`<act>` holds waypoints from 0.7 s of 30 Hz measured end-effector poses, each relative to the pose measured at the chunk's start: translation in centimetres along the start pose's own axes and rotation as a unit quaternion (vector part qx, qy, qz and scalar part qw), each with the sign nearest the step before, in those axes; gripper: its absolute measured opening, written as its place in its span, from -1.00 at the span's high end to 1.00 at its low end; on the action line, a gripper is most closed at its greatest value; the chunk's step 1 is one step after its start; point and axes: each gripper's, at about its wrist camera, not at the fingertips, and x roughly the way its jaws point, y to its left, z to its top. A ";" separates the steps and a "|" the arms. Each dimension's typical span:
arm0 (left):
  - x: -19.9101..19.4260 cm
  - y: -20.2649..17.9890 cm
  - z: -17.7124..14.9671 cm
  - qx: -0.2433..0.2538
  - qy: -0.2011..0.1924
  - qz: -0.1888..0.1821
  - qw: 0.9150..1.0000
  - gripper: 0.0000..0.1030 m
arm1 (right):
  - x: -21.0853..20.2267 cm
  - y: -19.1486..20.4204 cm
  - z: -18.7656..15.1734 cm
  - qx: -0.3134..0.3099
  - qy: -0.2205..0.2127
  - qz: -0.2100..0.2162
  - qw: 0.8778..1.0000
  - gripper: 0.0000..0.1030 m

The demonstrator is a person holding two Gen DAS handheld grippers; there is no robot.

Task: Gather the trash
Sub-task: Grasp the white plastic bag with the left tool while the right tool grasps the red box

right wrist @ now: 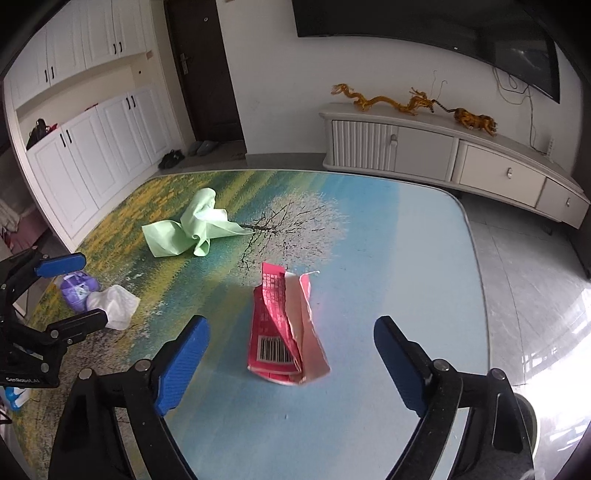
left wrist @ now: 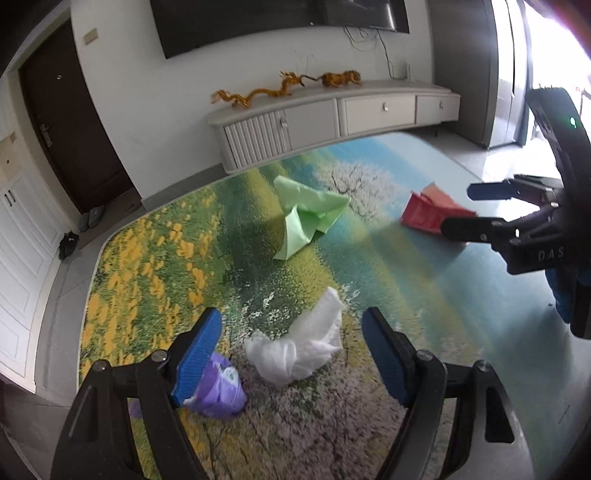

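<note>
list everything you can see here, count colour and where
red packet: 1, red and pink, torn open, on the blue part of the rug, between the right fingers
green bag: 1, light green, crumpled, mid rug
white bag: 1, white, crumpled, on the rug between the left fingers
purple wrapper: 1, purple, beside the white bag
rug: 1, landscape print, on the floor
tv cabinet: 1, pale grey, against the wall
dragon figures: 2, gold, on the cabinet
tv: 1, black, on the wall
door: 1, dark brown
cupboards: white, side wall
shoes: dark, by the door
left gripper: open, over the white bag
right gripper: open, over the red packet
</note>
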 end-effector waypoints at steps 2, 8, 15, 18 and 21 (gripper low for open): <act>1.0 -0.1 -0.1 0.007 0.011 -0.003 1.000 -0.31 | 0.6 -0.2 0.2 -0.002 0.006 0.002 1.000 -0.57; 2.5 -0.3 -0.5 0.011 0.039 -0.010 0.999 0.21 | 1.7 -0.4 0.5 -0.009 0.025 0.001 1.000 -0.06; 1.7 -0.8 -0.5 -0.007 0.037 -0.002 0.999 0.57 | 1.6 -0.4 0.3 -0.014 0.029 0.002 0.999 0.38; 0.6 -1.7 -0.2 -0.002 0.033 0.017 0.999 0.60 | 0.9 -0.4 0.0 -0.012 0.025 0.010 1.000 0.39; -0.6 -2.7 0.2 0.006 0.025 0.031 0.999 0.61 | -0.3 -0.5 -0.3 -0.008 0.016 0.017 1.000 0.39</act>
